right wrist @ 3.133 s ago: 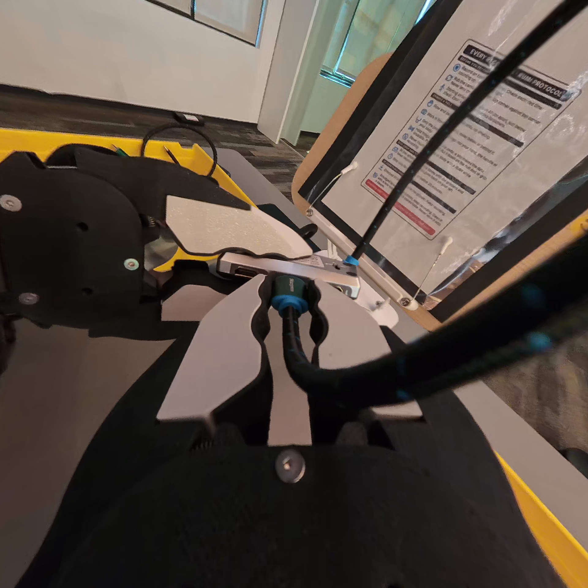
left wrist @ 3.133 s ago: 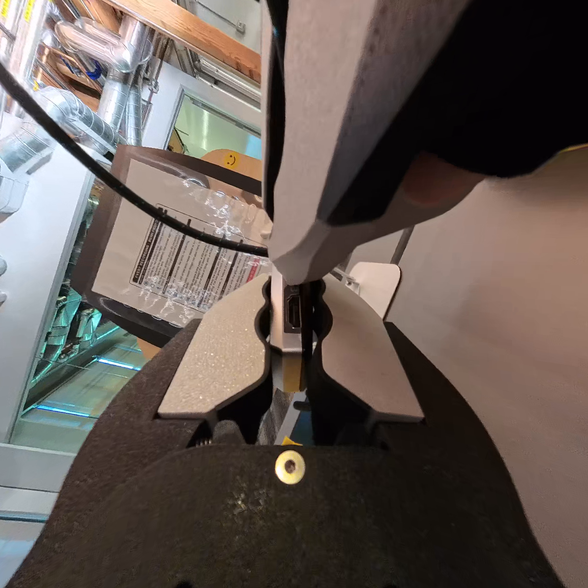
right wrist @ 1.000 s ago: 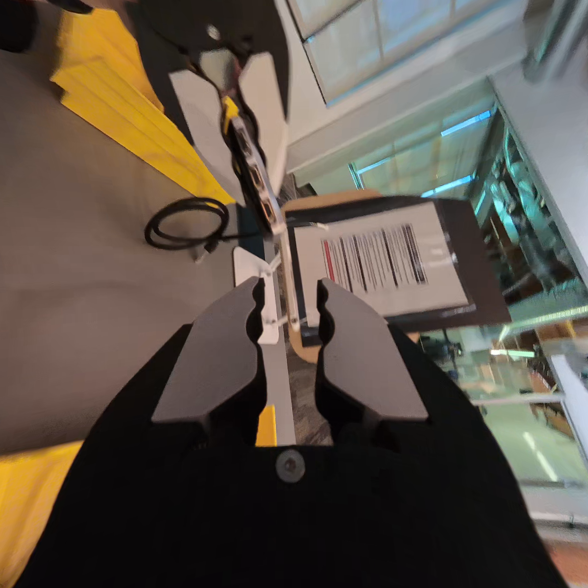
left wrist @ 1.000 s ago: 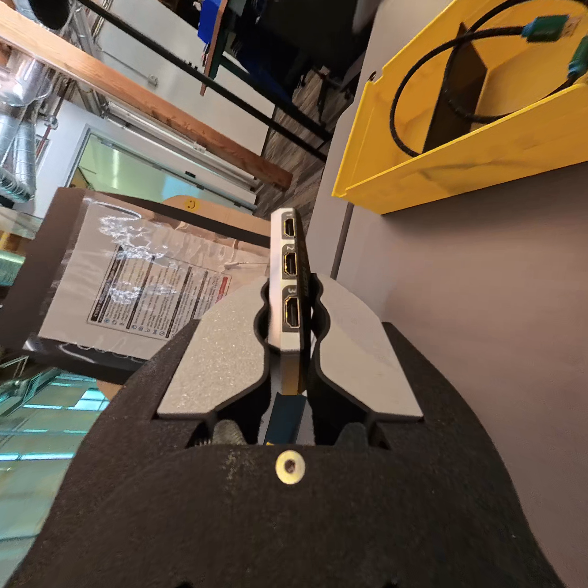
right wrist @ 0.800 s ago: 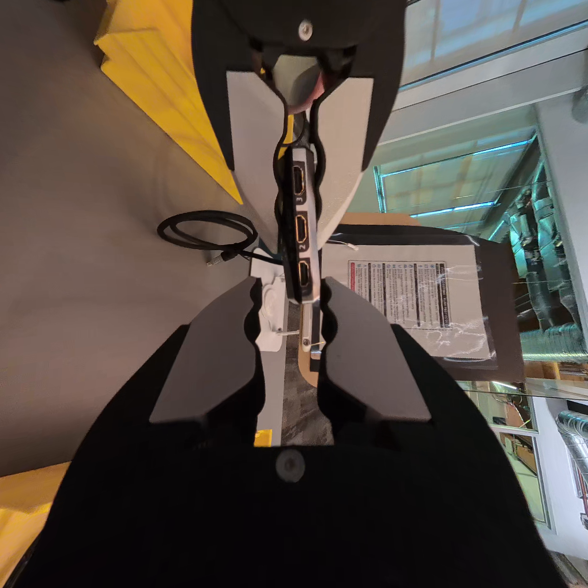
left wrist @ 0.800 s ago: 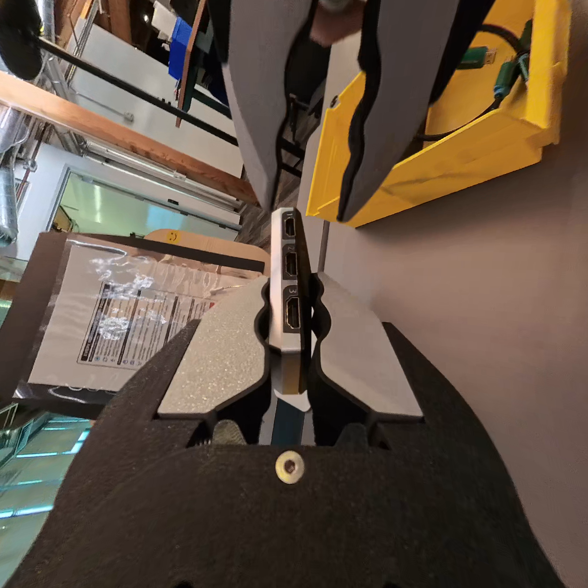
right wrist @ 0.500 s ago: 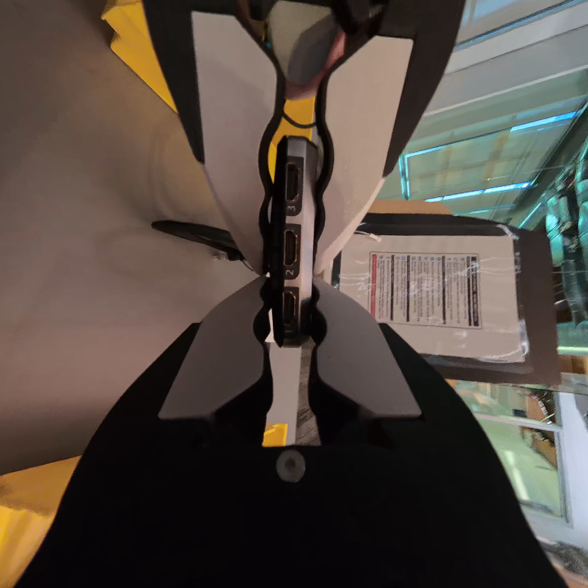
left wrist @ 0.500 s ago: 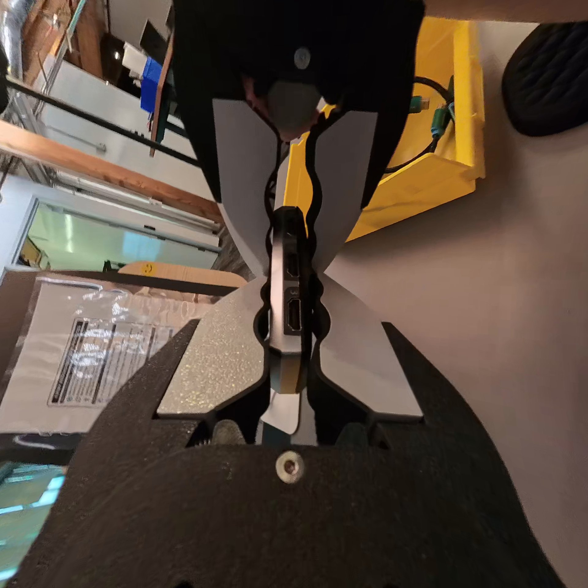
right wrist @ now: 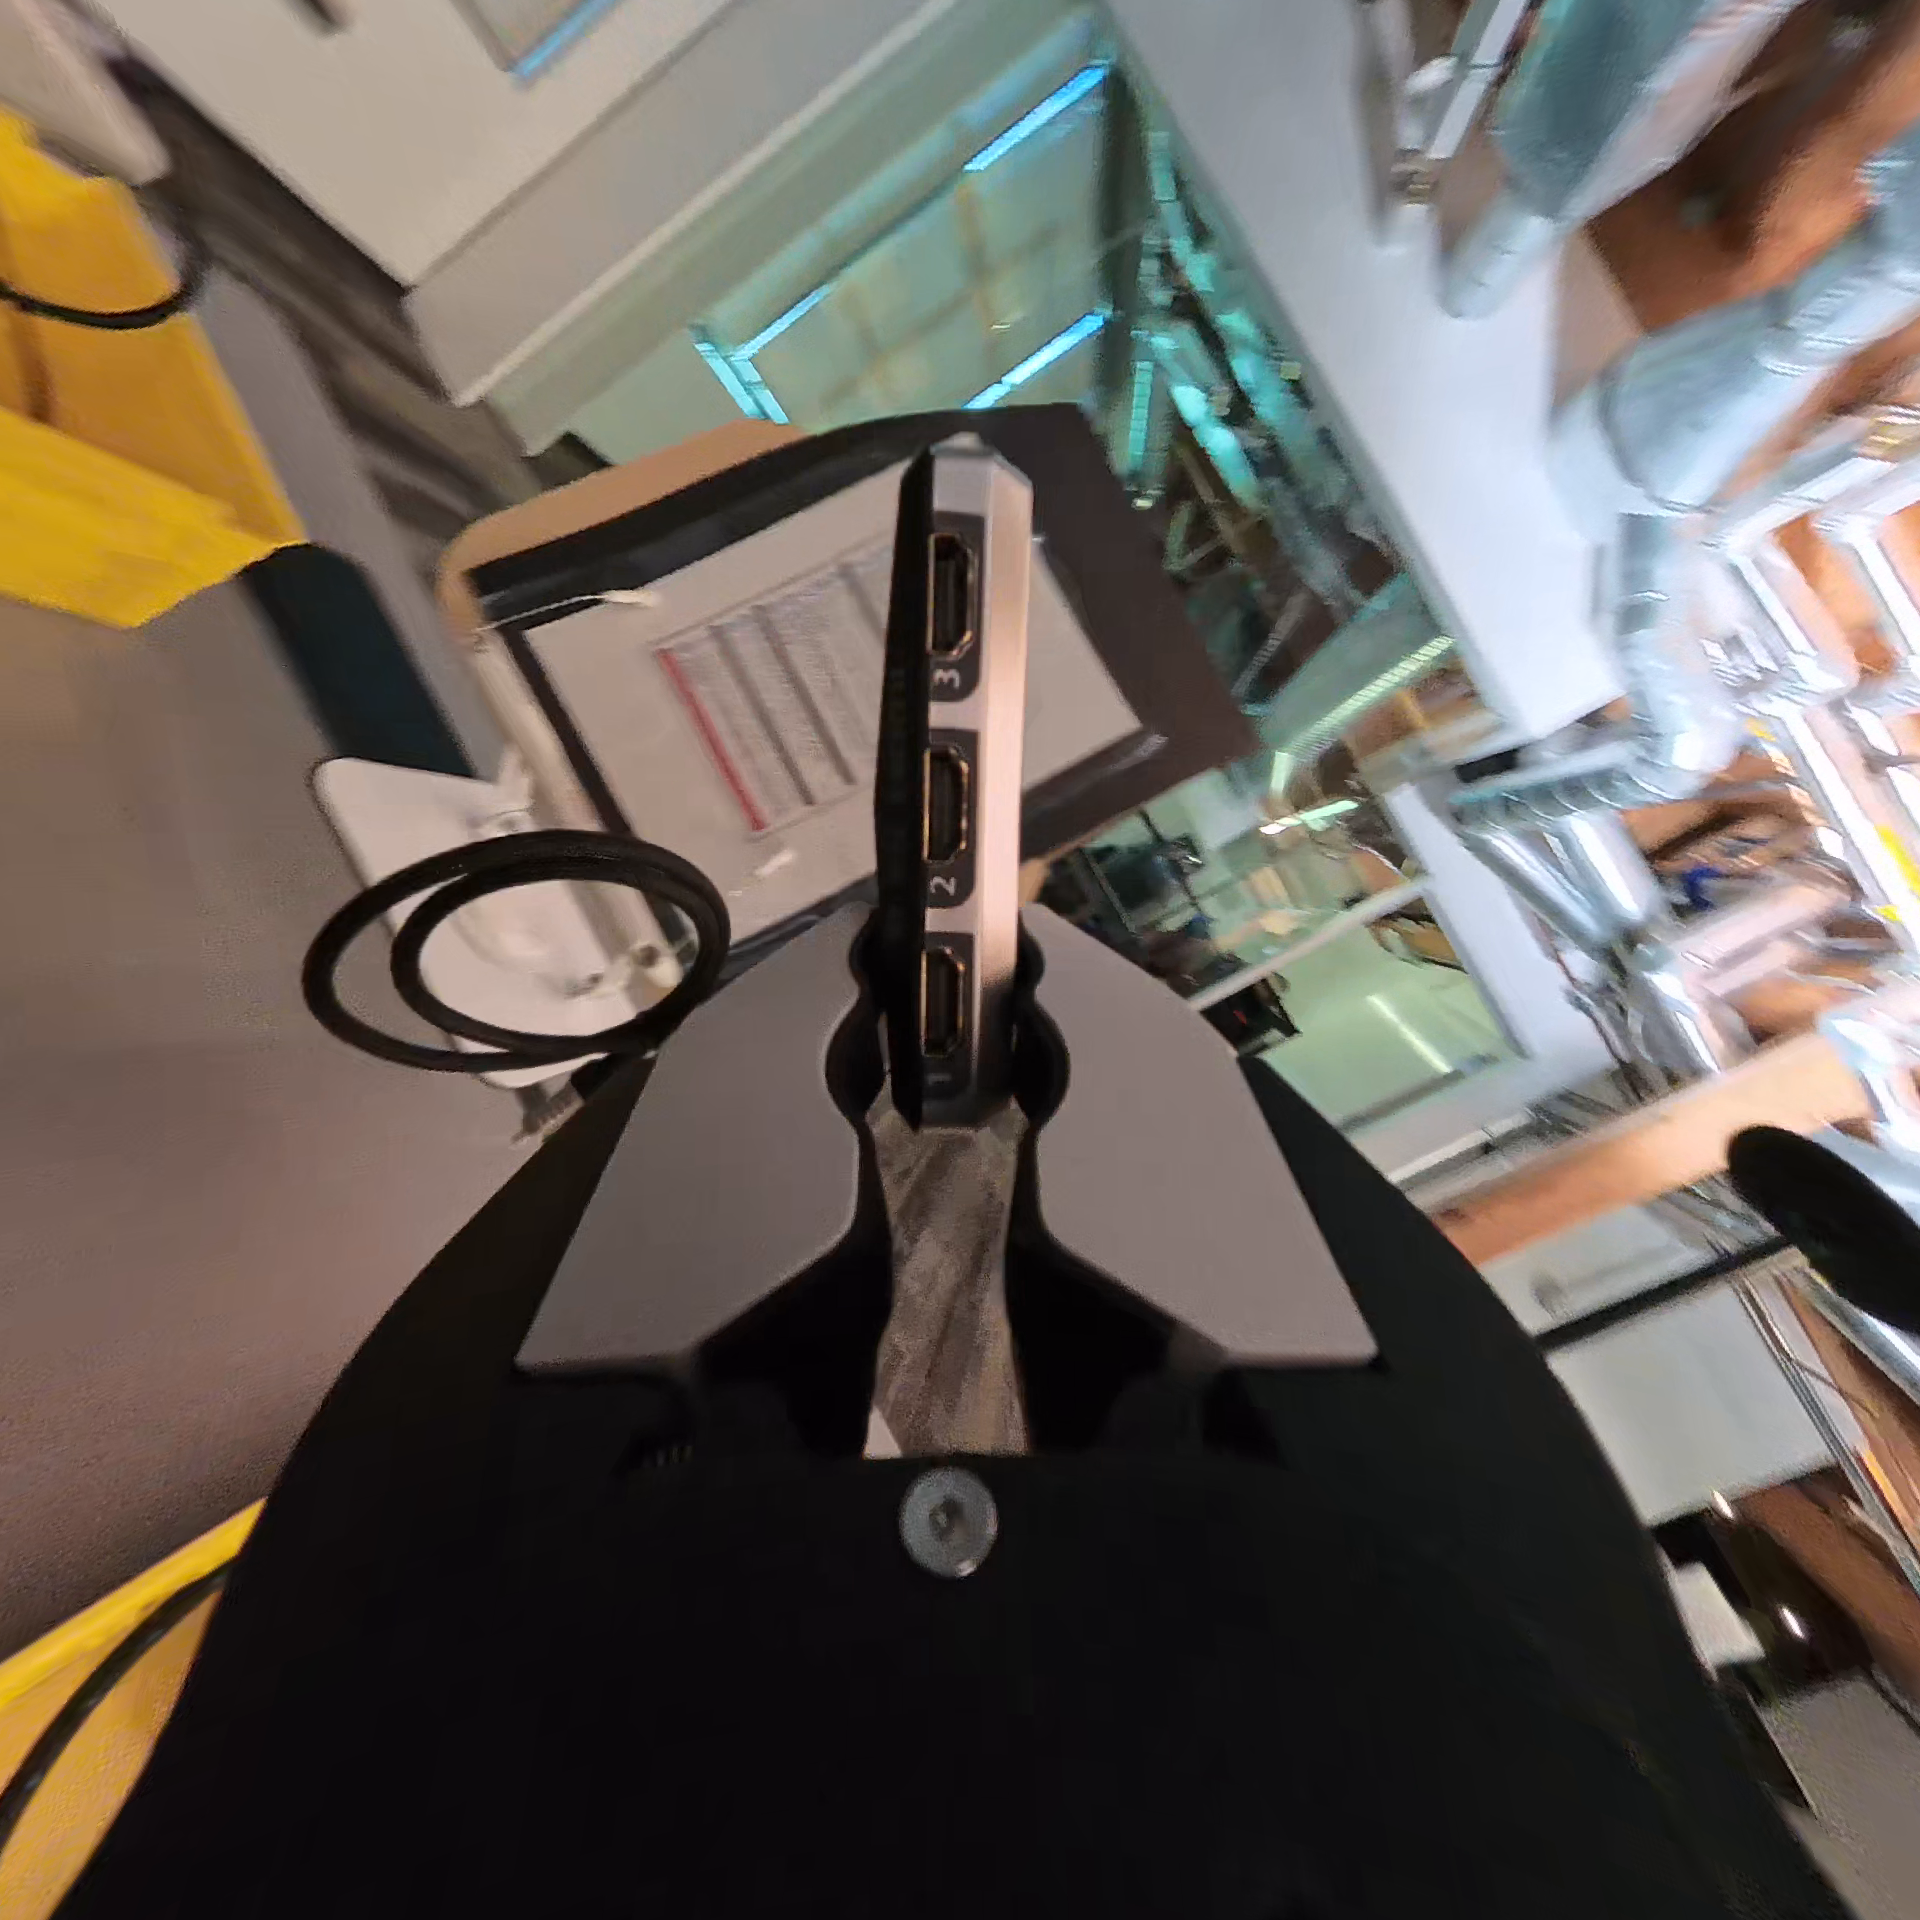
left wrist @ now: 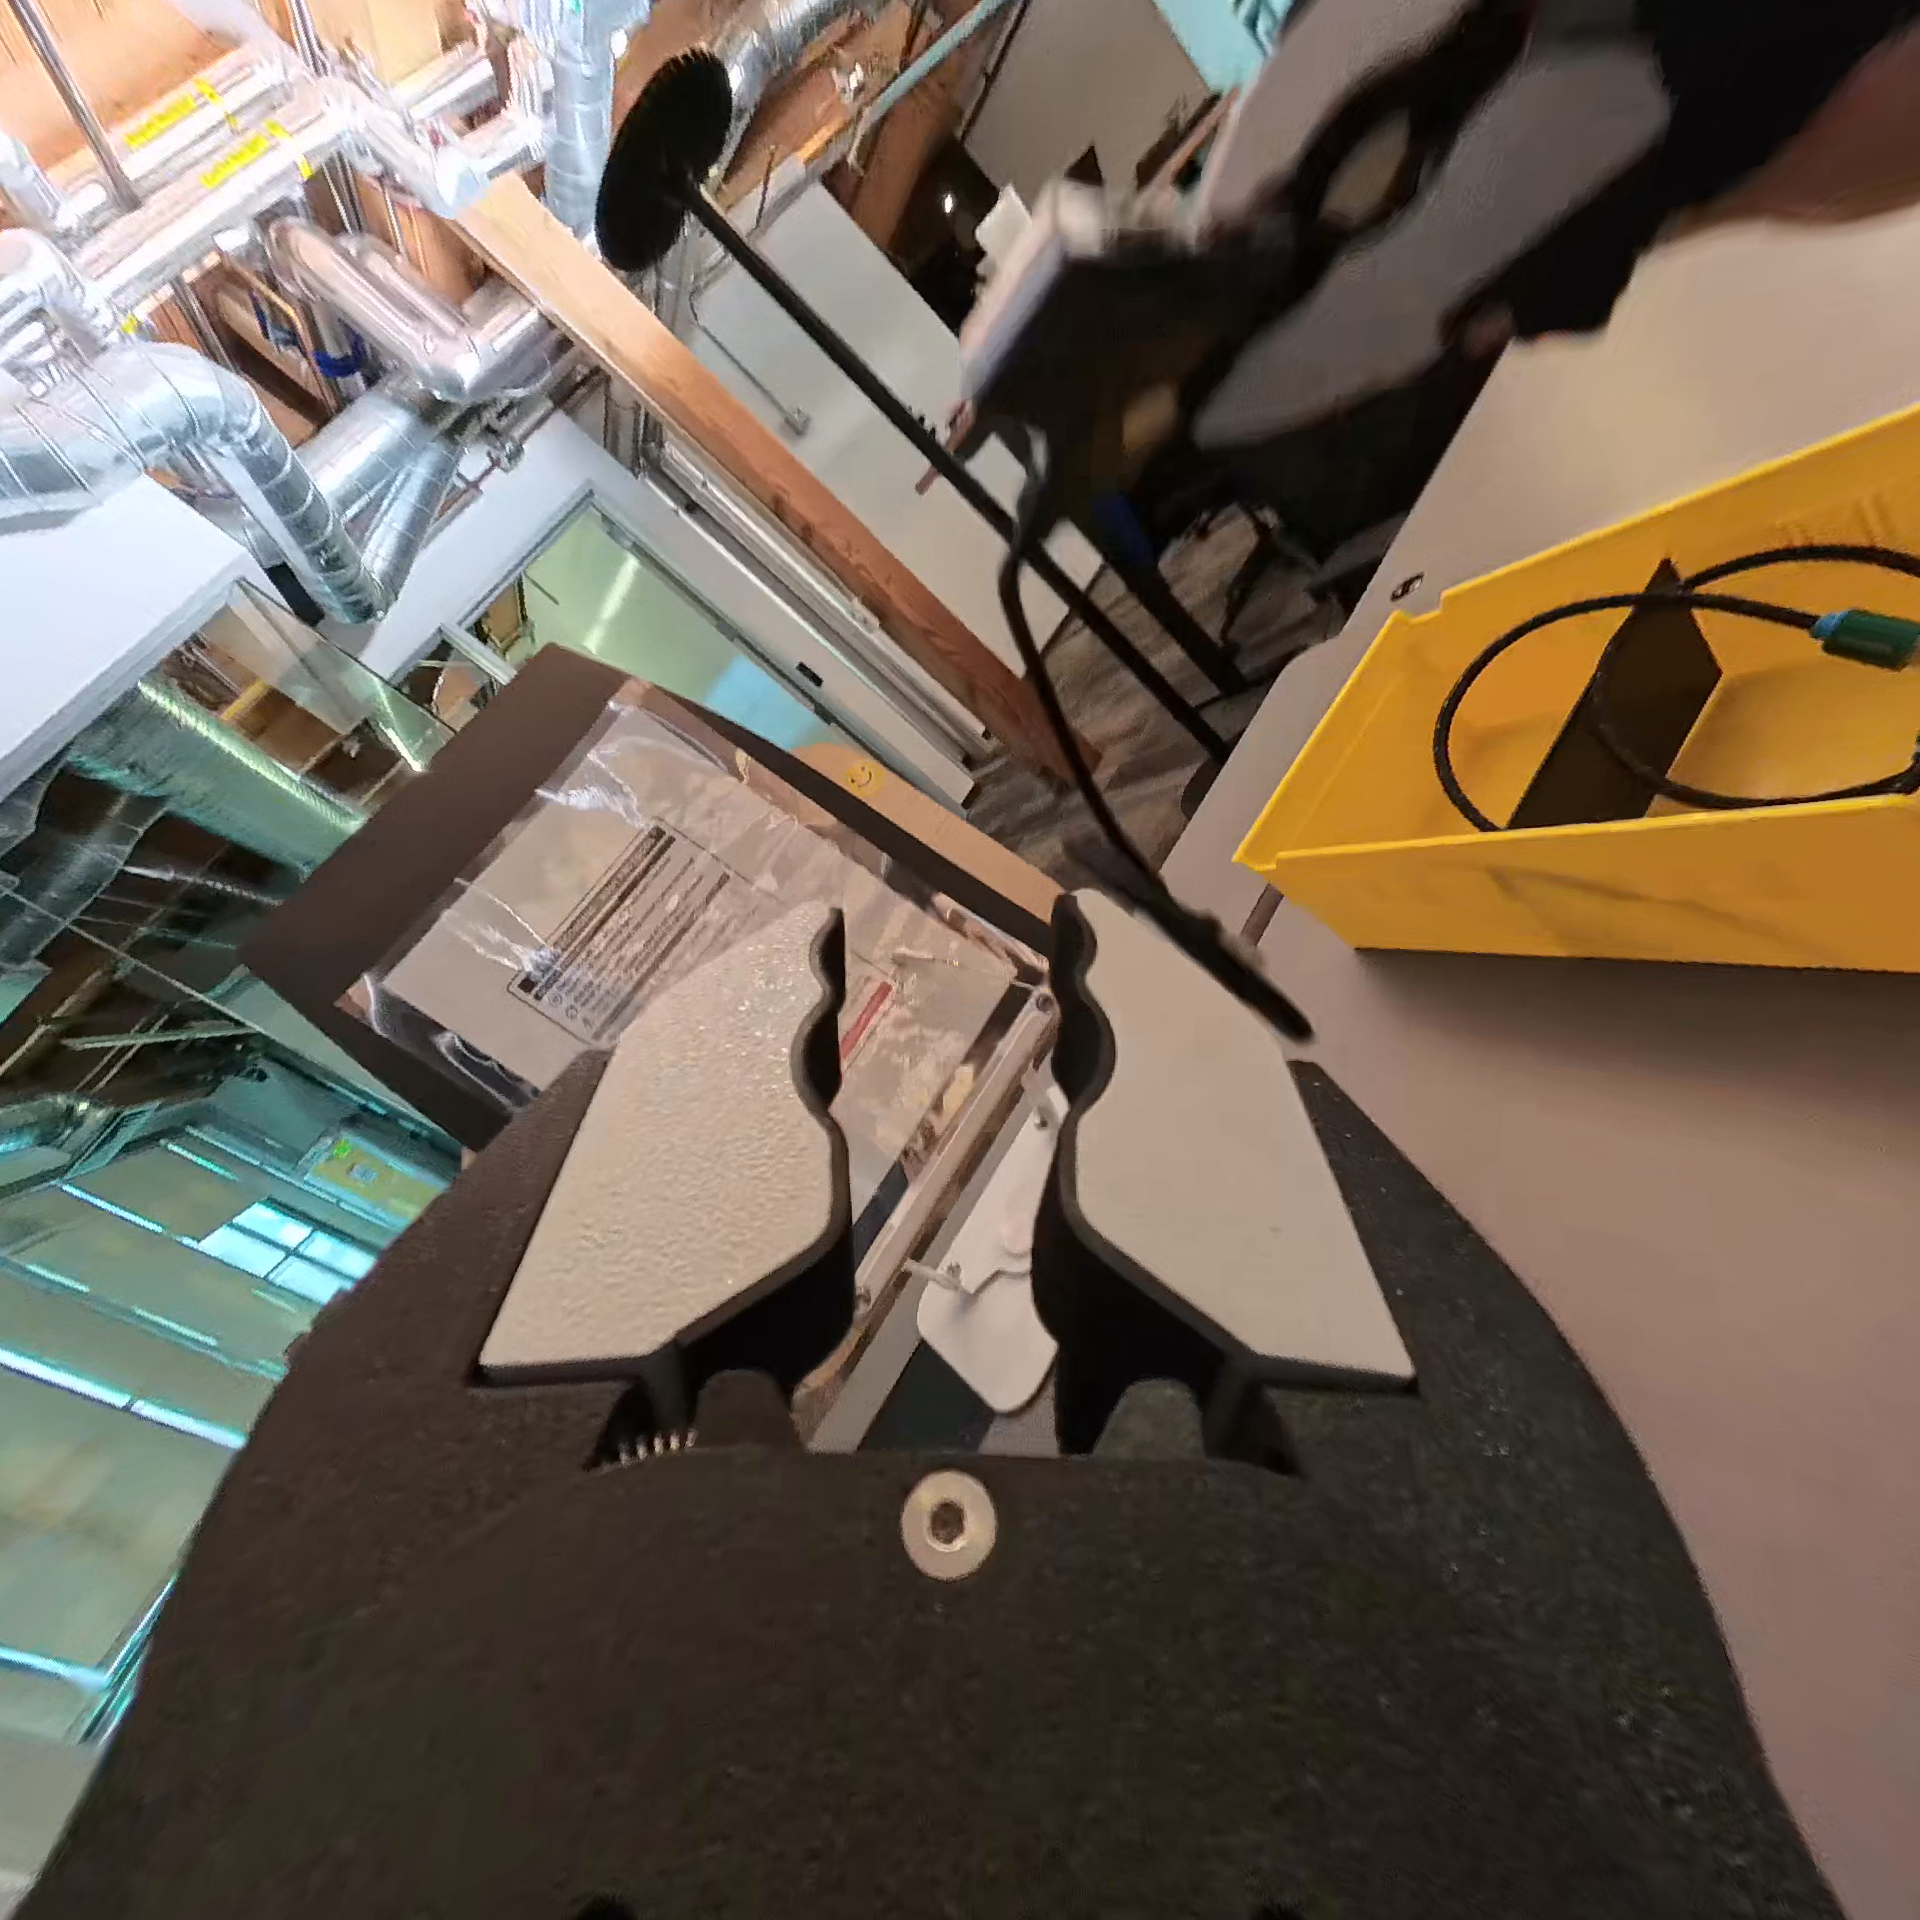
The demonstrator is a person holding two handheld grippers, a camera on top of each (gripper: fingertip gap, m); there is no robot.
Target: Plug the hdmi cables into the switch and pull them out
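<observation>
The silver HDMI switch (right wrist: pixel 961 790) stands on edge between the fingers of my right gripper (right wrist: pixel 945 966), which is shut on its lower end. Its three ports are empty. Its thin black lead (right wrist: pixel 520 956) hangs in a coil to the left. In the left wrist view my left gripper (left wrist: pixel 951 935) is open and empty above the grey table (left wrist: pixel 1558 1195). The right gripper (left wrist: pixel 1351 208) shows blurred at the upper right, holding the switch (left wrist: pixel 1039 301) with the lead (left wrist: pixel 1049 727) dangling. A black HDMI cable (left wrist: pixel 1475 686) with a green plug (left wrist: pixel 1860 634) lies in the yellow bin (left wrist: pixel 1558 894).
A dark-framed sign board (left wrist: pixel 468 831) on a white stand (left wrist: pixel 987 1320) stands at the table's edge ahead of the left gripper; it also shows in the right wrist view (right wrist: pixel 748 727). Another yellow bin (right wrist: pixel 104 488) is at the far left there. Left tips to right tips: about 15 cm.
The switch has passed from my left gripper to my right. The left gripper has opened and let go. The right gripper has shut on the switch and carried it up and away.
</observation>
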